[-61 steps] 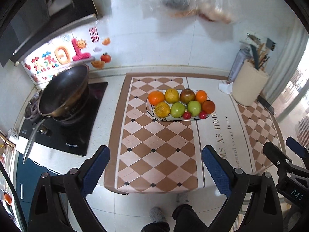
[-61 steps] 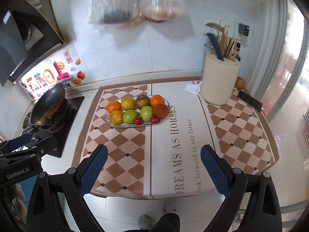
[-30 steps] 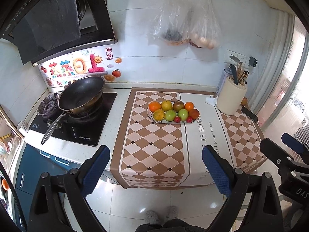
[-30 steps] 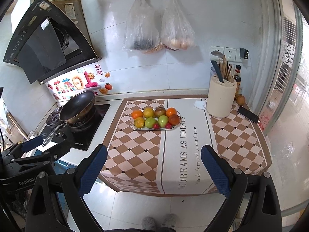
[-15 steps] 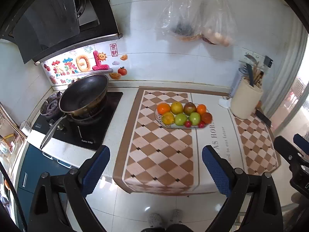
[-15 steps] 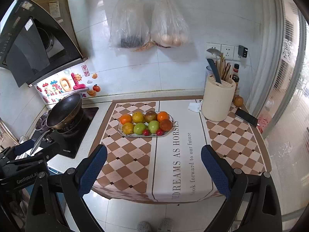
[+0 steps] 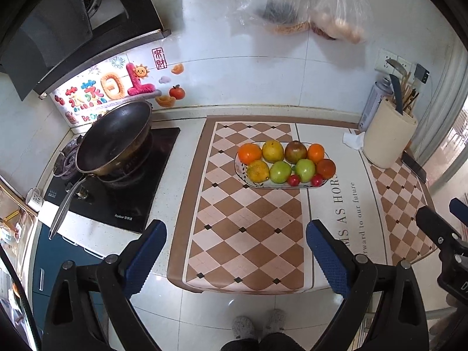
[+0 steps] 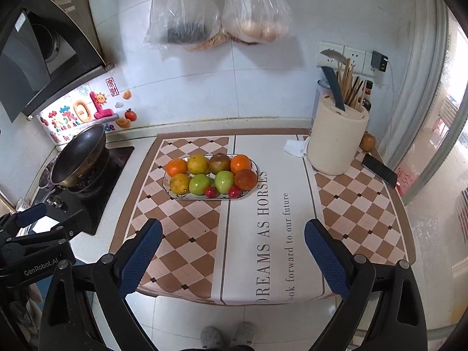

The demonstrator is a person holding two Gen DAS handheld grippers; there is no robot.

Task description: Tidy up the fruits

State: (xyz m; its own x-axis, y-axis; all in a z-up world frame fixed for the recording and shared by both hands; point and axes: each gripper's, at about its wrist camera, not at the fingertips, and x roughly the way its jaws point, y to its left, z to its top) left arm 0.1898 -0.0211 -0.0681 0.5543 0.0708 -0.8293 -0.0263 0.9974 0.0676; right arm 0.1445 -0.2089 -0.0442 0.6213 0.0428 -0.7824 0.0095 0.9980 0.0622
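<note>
An oval white plate (image 7: 304,186) (image 8: 175,195) sits on the checkered mat in the middle of the counter. It holds several fruits: oranges (image 7: 249,153) (image 8: 241,163), yellow citrus (image 7: 272,151), green apples (image 7: 280,172) (image 8: 199,184), a dark apple (image 7: 295,151) and two small red fruits (image 7: 293,180). My left gripper (image 7: 235,254) is open and empty, held before the counter's front edge. My right gripper (image 8: 232,251) is open and empty too, also short of the plate. A loose fruit (image 8: 367,142) lies behind the cream holder.
A wok (image 7: 114,142) sits on the black stove at the left. A cream utensil holder (image 8: 336,137) with knives, a phone (image 8: 379,170) and a crumpled tissue (image 8: 295,147) are at the right. Two plastic bags (image 8: 219,8) hang on the wall.
Both grippers pulled back and up from the counter, then came closer again. The plate looks larger than half a second ago. The fruits have not moved.
</note>
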